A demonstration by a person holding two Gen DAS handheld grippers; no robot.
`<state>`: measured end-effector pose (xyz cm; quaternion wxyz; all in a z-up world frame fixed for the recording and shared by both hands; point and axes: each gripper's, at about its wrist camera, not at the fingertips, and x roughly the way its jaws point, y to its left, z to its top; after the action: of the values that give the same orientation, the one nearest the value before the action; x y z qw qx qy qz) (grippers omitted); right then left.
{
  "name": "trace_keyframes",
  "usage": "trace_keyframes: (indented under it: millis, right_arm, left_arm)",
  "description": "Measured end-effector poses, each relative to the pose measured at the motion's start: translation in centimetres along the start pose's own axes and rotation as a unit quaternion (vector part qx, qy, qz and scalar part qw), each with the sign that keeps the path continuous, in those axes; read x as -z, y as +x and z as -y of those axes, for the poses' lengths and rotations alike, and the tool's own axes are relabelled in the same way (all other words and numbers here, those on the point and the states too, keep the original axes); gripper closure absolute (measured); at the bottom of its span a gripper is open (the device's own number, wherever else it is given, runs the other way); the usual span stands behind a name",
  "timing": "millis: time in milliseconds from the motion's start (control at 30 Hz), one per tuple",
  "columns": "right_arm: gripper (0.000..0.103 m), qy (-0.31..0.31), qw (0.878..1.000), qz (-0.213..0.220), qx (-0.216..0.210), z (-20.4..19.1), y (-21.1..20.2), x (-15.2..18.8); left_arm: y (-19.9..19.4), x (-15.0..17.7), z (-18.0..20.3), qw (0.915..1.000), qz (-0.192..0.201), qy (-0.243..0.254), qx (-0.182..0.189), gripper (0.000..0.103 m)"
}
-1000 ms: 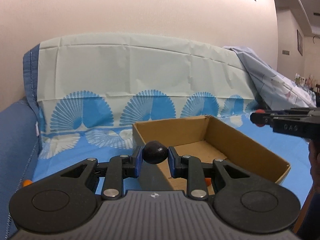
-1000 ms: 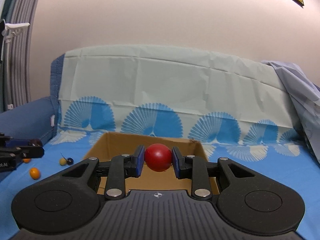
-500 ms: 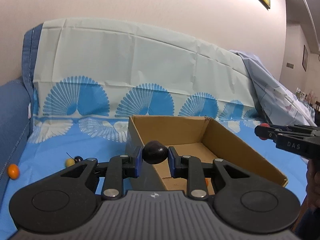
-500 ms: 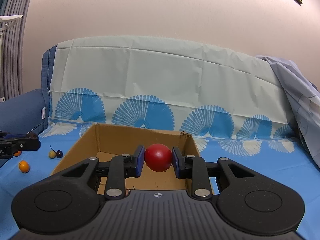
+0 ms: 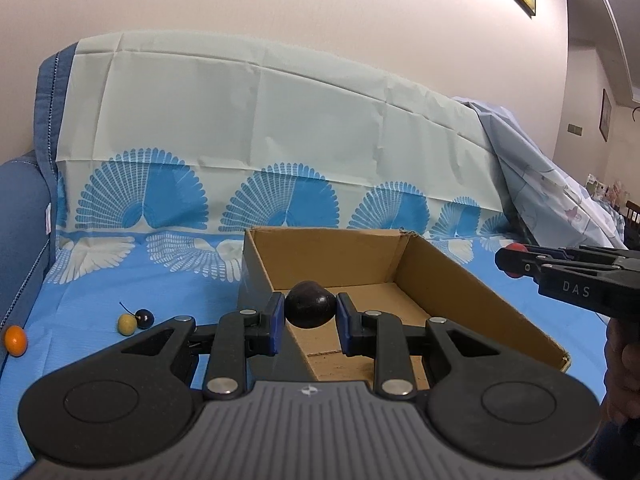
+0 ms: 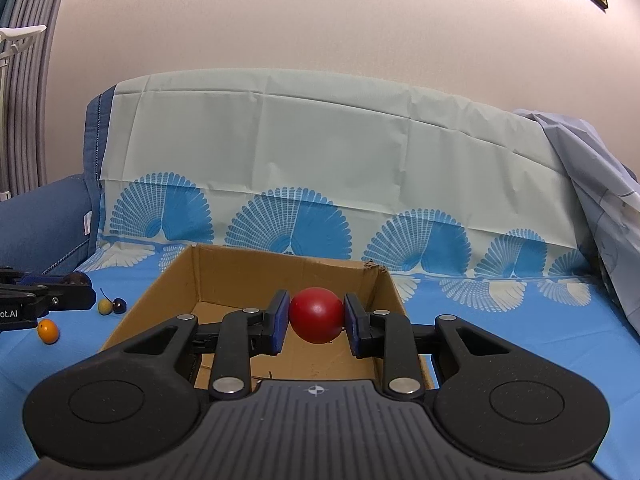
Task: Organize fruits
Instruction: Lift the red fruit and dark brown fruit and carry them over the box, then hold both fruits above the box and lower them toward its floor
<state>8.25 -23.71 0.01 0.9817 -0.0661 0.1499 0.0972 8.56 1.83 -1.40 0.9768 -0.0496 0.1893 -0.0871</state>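
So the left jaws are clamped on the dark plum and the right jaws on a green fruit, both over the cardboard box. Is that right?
Not quite. The right wrist view shows the right gripper clamped on a red fruit, not a green one. The rest holds: the left gripper holds the dark plum, and both are at the cardboard box.

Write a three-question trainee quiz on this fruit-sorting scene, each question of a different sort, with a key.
1. True or false: the left tongs hold a red fruit.
2. Multiple choice: what lies in the cardboard box where its floor shows? A) three fruits B) nothing C) a cloth
3. Fill in: beside the yellow fruit and dark cherry on the blue sheet lies an ____ fruit.

Key: 1 false, they hold the dark fruit; the right tongs hold the red fruit. 2 B. 3 orange.
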Motion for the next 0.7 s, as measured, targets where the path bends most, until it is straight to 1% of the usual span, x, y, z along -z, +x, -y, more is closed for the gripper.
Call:
trace_keyframes:
  millis: [300, 700]
  right_arm:
    - [0.073, 0.001, 1.000, 0.000, 0.000, -0.12, 0.04, -0.05]
    - [0.073, 0.001, 1.000, -0.001, -0.001, -0.08, 0.06, -0.04]
  left_arm:
    - [-0.12, 0.01, -0.08, 1.0000, 0.001, 0.002, -0.001, 0.073]
    - [0.06, 0.14, 0.70, 0.9997, 0.003, 0.023, 0.001, 0.073]
